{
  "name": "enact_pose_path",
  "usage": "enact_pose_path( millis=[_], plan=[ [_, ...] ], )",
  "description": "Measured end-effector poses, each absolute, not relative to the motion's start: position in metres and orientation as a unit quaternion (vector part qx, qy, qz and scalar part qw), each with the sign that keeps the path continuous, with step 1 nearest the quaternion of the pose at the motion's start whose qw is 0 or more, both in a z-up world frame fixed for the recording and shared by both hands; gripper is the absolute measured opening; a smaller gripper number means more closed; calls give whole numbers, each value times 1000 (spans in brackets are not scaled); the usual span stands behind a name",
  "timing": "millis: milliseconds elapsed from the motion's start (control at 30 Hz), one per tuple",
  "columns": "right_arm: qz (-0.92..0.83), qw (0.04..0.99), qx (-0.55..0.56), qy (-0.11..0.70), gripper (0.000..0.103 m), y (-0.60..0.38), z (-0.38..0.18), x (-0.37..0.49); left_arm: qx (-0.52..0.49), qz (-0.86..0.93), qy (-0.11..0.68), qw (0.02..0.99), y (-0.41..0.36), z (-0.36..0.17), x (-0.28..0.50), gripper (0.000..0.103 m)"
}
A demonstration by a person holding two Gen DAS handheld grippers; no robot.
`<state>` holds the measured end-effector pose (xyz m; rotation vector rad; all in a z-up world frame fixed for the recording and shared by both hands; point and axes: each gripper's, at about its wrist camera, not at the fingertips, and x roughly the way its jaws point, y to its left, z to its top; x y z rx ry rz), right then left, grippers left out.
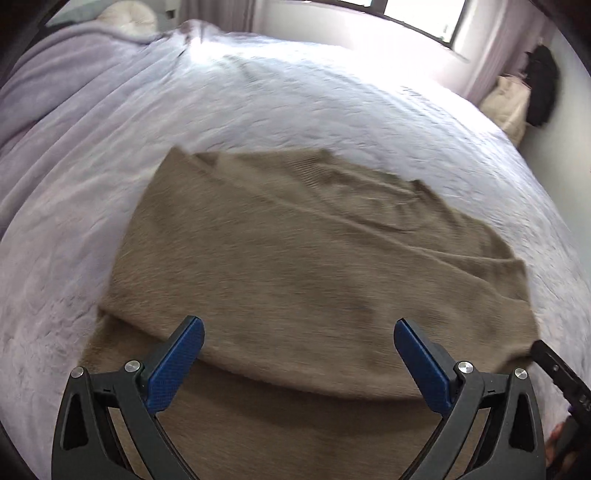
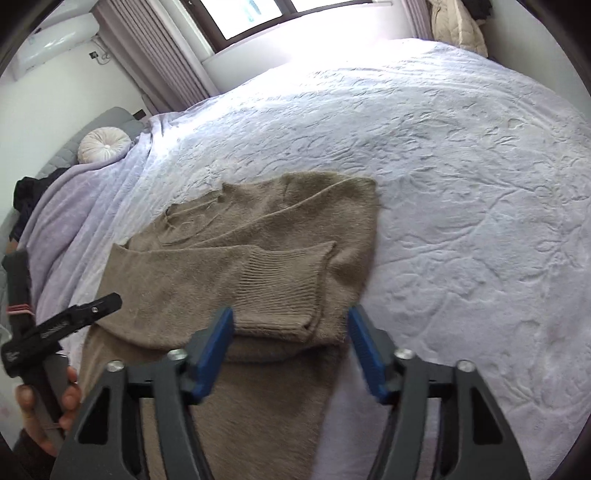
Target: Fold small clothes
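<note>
The left tool (image 1: 299, 341) has its two blue fingers (image 1: 177, 363) spread wide, and nothing is between them. It hangs over the brown sweater (image 1: 295, 266), which lies flat on the bed (image 1: 332, 110) with parts folded over.

The right tool (image 2: 290, 332) is about half open. Its blue fingers (image 2: 214, 350) stand on each side of the ribbed sleeve cuff (image 2: 280, 291), but the pads do not press on it.

The right view shows things the left view does not. It shows the cuff folded across the sweater, a hand (image 2: 68, 400) holding the left tool's handle (image 2: 55, 328) at the bottom left, a round white cushion (image 2: 104, 144) by the grey headboard (image 2: 92, 129), and dark clothes (image 2: 33, 192) at the bed's left edge.

The left view shows more of the sweater's wide body. It also shows a small black piece of the right tool (image 1: 557, 369) at the right edge.

A pale purple blanket (image 1: 74, 122) covers the bed. Behind it are a window (image 2: 258, 14) and curtains (image 2: 155, 59). Coats (image 2: 458, 26) hang in the far corner.

The left view is blurry, so the sweater's knit is hard to see there. The bottom of the sweater is hidden behind both tools. The window is too bright to see through.
</note>
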<state>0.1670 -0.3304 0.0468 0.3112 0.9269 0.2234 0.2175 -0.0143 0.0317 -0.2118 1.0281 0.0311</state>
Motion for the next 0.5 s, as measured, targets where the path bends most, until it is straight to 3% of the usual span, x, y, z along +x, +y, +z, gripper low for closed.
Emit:
enact_pose_path(
  millis=[67, 100, 200, 300, 367, 400, 433, 500],
  plan=[
    [97, 874, 123, 461, 45, -319, 41, 177, -89, 24, 515, 852, -10, 12, 225, 103],
    [89, 871, 112, 470, 30, -314, 38, 182, -74, 22, 526, 847, -13, 4, 228, 103],
    [54, 872, 103, 476, 30, -317, 35, 192, -38, 8, 520, 854, -19, 2, 227, 103],
    [23, 868, 120, 482, 32, -327, 38, 190, -65, -16, 512, 857, -8, 20, 219, 103],
    [31, 868, 123, 480, 38, -326, 49, 178, -76, -23, 498, 864, 3, 32, 211, 103],
    [29, 877, 101, 469, 46, -319, 57, 170, -76, -23, 495, 865, 5, 34, 208, 103],
    [28, 887, 75, 454, 61, -309, 65, 162, -75, -24, 495, 865, 6, 34, 206, 103],
    [40, 902, 24, 430, 77, -280, 78, 146, -52, -32, 503, 862, 1, 28, 203, 103]
  ],
)
